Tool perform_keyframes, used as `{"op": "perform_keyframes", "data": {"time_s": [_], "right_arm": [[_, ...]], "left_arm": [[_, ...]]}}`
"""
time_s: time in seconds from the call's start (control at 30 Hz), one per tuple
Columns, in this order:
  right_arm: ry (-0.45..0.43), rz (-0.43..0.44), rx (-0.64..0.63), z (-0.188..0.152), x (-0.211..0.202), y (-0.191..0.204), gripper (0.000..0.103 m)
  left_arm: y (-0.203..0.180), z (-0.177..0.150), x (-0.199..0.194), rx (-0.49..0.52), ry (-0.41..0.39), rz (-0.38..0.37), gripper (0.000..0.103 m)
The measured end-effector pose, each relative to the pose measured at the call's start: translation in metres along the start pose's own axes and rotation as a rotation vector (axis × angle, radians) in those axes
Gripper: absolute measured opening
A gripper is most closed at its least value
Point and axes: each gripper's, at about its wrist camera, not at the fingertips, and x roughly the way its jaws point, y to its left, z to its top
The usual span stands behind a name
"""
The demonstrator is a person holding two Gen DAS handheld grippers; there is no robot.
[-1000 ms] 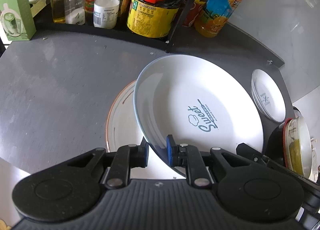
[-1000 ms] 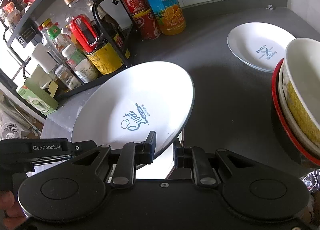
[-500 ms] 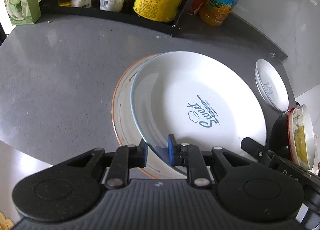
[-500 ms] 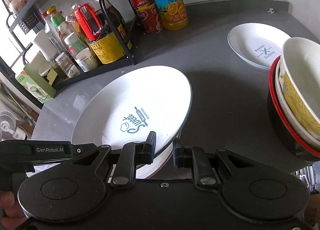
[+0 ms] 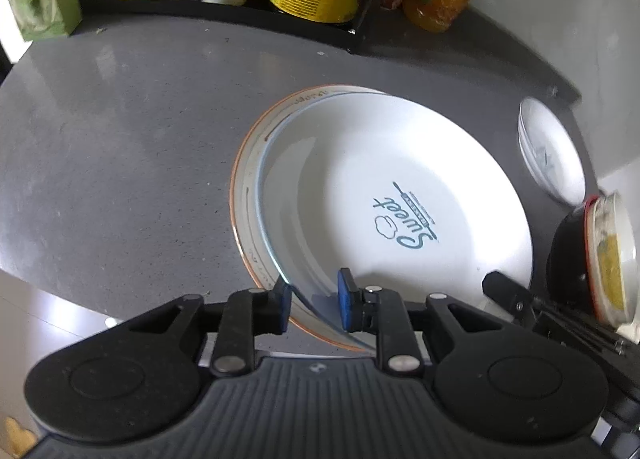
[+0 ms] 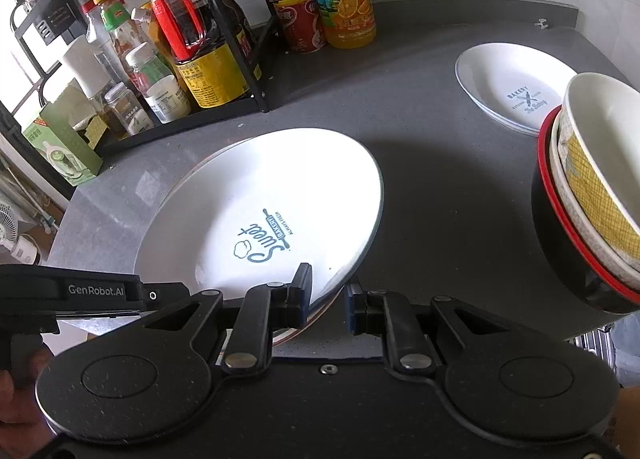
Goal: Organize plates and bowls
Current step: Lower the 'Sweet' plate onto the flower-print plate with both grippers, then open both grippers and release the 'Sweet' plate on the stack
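The "Sweet" plate (image 5: 384, 195) lies nested on the orange-rimmed plate (image 5: 245, 195), which rests flat on the grey counter (image 5: 112, 147); the upper plate sits slightly toward the right, so that a crescent of the lower rim shows on the left. We read its near edge as the controlling feature: in the left wrist view that edge passes between the blue pads (image 5: 344, 301) of the left gripper (image 5: 312, 305), whose jaws stand apart with a gap on either side of the rim, gripping nothing. In the right wrist view the same plate (image 6: 264, 215) has its near-right edge between the fingers of the right gripper (image 6: 328, 299), likewise parted and clear of the rim. We judge both grippers about equally near, one at each side of the near edge, and the plate as released onto the stack. We take the next move to be a straight withdrawal toward the person along the finger axis, without lifting, lest a pad catch the rim. The "Bakery" plate (image 6: 512, 87) lies well apart on the far right, beyond the stacked bowls (image 6: 592, 195), and we judge it the remaining plate to gather
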Motion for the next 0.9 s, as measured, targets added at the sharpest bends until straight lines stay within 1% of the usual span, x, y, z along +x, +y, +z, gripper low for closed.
{"op": "perform_keyframes", "data": {"time_s": [0.07, 0.23, 0.33, 0.4, 0.5, 0.6, 0.9], "right_arm": [[0.002, 0.000, 0.001, 0.000, 0.000, 0.000, 0.016], [0.008, -0.004, 0.008, -0.001, 0.003, -0.001, 0.016], [0.018, -0.012, 0.012, -0.003, 0.005, -0.002, 0.013], [0.021, -0.009, 0.020, -0.005, 0.006, -0.004, 0.013], [0.028, -0.003, 0.027, -0.005, 0.007, -0.004, 0.013], [0.022, -0.006, 0.021, -0.004, 0.007, -0.004, 0.013], [0.052, -0.013, 0.020, 0.000, 0.014, -0.003, 0.015]], "left_arm": [[-0.005, 0.003, -0.001, 0.027, 0.015, 0.023, 0.025], [-0.008, 0.007, -0.001, 0.043, 0.050, 0.048, 0.028], [-0.010, 0.010, -0.007, 0.066, 0.037, 0.089, 0.037], [-0.009, 0.014, -0.014, 0.065, 0.014, 0.085, 0.046], [-0.007, 0.020, -0.018, 0.054, -0.007, 0.082, 0.053], [-0.003, 0.025, -0.015, 0.049, -0.015, 0.119, 0.055], [0.011, 0.026, 0.001, 0.009, 0.013, 0.175, 0.055]]}}
